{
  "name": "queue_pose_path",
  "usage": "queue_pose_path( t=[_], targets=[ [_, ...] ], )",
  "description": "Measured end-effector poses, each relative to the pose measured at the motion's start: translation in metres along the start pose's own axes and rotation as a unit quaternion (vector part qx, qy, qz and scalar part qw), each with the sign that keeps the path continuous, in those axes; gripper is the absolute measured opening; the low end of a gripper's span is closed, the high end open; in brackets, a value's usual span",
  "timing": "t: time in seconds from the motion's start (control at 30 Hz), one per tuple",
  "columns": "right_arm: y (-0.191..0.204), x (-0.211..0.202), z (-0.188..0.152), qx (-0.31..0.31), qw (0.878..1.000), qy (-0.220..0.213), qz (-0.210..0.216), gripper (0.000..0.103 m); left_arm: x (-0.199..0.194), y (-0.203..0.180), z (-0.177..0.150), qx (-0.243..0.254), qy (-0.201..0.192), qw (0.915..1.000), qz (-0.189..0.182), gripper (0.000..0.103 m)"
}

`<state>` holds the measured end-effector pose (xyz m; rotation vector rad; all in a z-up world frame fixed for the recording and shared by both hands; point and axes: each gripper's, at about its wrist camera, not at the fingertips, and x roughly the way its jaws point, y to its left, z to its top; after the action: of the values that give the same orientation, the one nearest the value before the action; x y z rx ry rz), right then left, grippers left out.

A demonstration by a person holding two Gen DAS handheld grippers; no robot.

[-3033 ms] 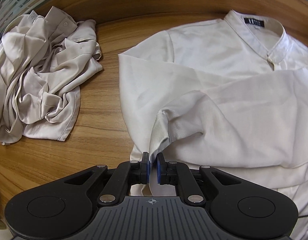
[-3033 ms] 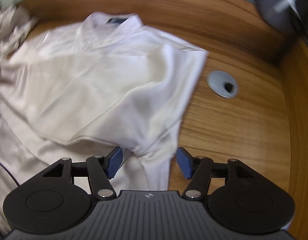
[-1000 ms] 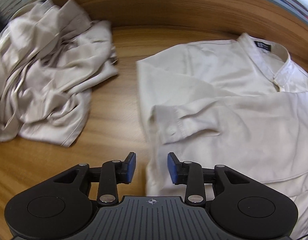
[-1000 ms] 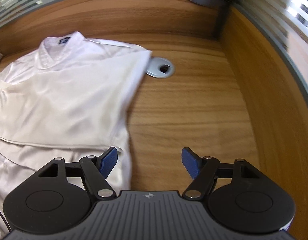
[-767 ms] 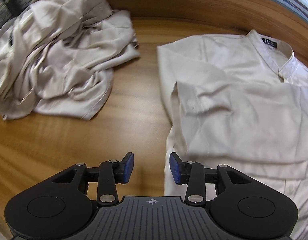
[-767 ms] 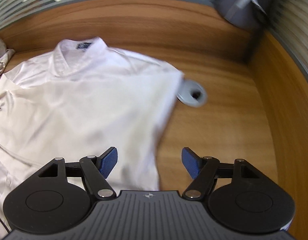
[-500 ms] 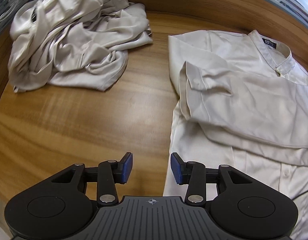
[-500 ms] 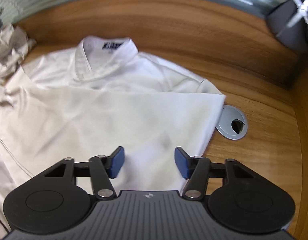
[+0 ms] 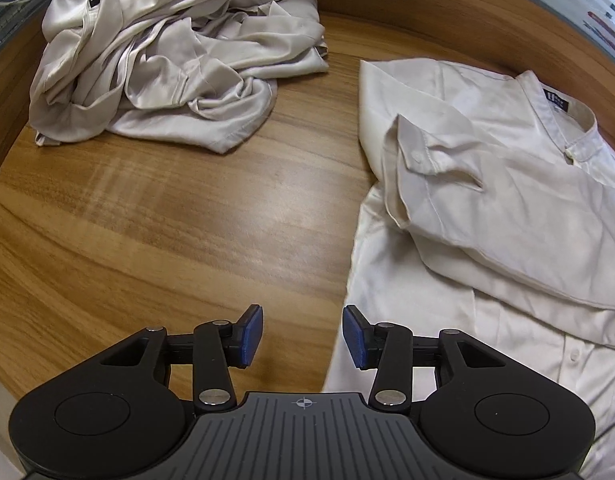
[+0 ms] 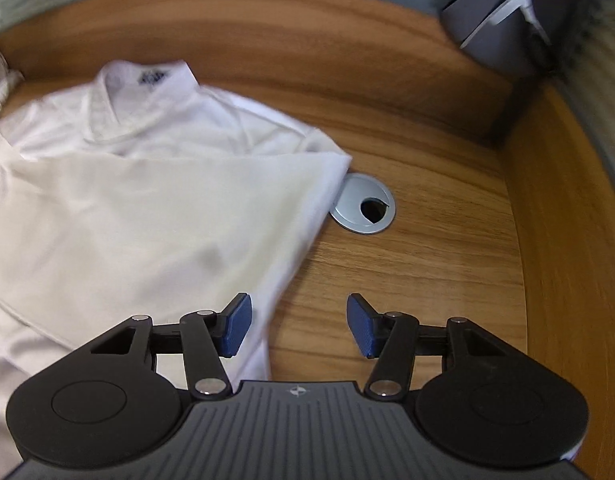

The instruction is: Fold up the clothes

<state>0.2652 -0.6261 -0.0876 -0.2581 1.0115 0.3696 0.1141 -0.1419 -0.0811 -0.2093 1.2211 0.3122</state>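
A cream shirt [image 9: 487,216] lies flat on the wooden desk, collar at the far side, with both sleeves folded in across its front. It also shows in the right wrist view [image 10: 147,208]. My left gripper [image 9: 303,334] is open and empty, low over the desk just left of the shirt's left edge. My right gripper [image 10: 299,326] is open and empty over the shirt's right edge; its left finger is above the fabric, its right finger above bare wood.
A crumpled pile of beige clothes [image 9: 167,52] lies at the far left. A grey cable grommet [image 10: 363,209] sits in the desk beside the shirt's right shoulder. A raised wooden rim [image 10: 555,220] bounds the desk. A dark object [image 10: 503,20] stands at the far right corner.
Both grippers let go of the sleeves and pulled back toward the near part of the shirt. The left one moved left and back; the right one swung toward the shirt's right edge.
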Motion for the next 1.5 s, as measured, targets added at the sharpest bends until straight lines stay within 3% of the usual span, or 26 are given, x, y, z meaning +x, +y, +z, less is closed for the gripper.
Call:
queue_pose_path(
  t=[0.37,0.7,0.97,1.2,1.5],
  targets=[
    [0.062,-0.079,-0.039,0.044,0.998,-0.027,0.034,0.062,0.009,0.01,0.054,0.1,-0.029,0.9946,0.009,0.048],
    [0.149,-0.122,-0.088,0.124,0.991,-0.047,0.011,0.062,0.031,0.019,0.131,0.174,-0.025,0.9832,-0.05,0.048],
    [0.248,-0.161,-0.123,0.213,0.974,-0.066,-0.047,0.062,0.058,0.021,0.189,0.215,-0.004,0.9681,-0.128,0.048],
    [0.352,-0.175,-0.148,0.248,0.964,-0.074,-0.067,0.062,0.068,0.014,0.212,0.256,0.0,0.9513,-0.172,0.048],
    [0.48,-0.17,-0.169,0.251,0.962,-0.062,-0.088,0.062,0.087,0.004,0.221,0.237,0.029,0.9491,-0.206,0.048]
  ],
)
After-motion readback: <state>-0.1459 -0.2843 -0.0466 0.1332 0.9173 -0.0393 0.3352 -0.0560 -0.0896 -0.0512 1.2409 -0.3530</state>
